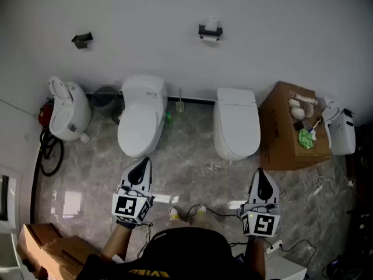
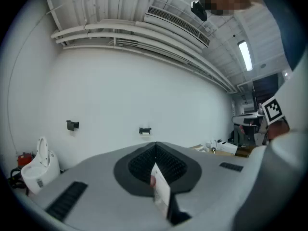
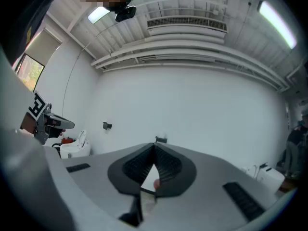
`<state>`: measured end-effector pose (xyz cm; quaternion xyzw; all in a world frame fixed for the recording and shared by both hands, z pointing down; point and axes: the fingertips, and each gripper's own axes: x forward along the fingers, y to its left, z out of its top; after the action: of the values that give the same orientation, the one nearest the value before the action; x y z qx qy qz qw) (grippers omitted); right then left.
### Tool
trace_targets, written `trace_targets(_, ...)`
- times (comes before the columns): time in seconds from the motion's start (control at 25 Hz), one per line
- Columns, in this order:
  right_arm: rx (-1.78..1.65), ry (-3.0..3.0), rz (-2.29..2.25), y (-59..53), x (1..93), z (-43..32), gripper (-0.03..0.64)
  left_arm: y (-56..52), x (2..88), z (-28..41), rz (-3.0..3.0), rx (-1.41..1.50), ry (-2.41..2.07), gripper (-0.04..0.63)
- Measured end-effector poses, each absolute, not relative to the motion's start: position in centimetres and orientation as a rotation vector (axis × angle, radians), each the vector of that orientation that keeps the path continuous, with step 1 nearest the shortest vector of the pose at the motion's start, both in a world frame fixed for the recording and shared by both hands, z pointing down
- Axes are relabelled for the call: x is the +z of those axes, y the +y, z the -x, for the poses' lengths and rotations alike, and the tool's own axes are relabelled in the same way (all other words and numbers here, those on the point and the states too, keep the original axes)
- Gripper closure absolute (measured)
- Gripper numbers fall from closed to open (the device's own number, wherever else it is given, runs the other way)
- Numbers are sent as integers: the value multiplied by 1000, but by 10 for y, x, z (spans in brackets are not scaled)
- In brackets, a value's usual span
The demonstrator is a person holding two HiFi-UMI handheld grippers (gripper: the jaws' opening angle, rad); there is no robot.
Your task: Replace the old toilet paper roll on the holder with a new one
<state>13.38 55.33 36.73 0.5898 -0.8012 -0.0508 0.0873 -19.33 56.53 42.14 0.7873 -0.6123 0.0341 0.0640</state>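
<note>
currently, entry one: toilet paper roll [image 1: 213, 23]. it is showing as a small white cylinder, lying on its side along the top of a black holder [image 1: 210, 34]; it is too small to tell how much paper it is carrying. the holder is hanging on the white wall [image 1: 145, 10], above and slightly left of the right toilet [image 1: 236, 124]. the same holder is appearing as a small dark mark with a pale patch in the left gripper view [image 2: 145, 130] and in the right gripper view [image 3: 160, 139].

entry two: left gripper [image 1: 141, 163]. its jaws are pressing together with nothing between them, pointing toward the wall and hovering over the marble floor [image 1: 192, 168], well apart from the roll.

entry three: right gripper [image 1: 260, 174]. its jaws are likewise meeting flat, gripping nothing, pointing toward the wall, well apart from the roll.

entry four, surroundings: a second black bracket [image 1: 82, 39] is hanging further left on the wall. a middle toilet [image 1: 141, 115] is standing with its lid down, and a left toilet [image 1: 67, 112] is sitting with its lid raised. a cardboard box [image 1: 280, 127] is resting just right of the right toilet, bearing pale items and something green on its top.
</note>
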Motion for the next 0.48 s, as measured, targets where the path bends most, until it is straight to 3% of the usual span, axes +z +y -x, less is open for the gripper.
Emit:
trace_targets(0.16,-314,-2404,-1802,551,349,-118,623,539,391,187,-2506,18,-1890,583)
trace_targets(0.48,-211,-2461,-1760,561,358,-122,621,545,366,172,-2541,-49,-1917,583)
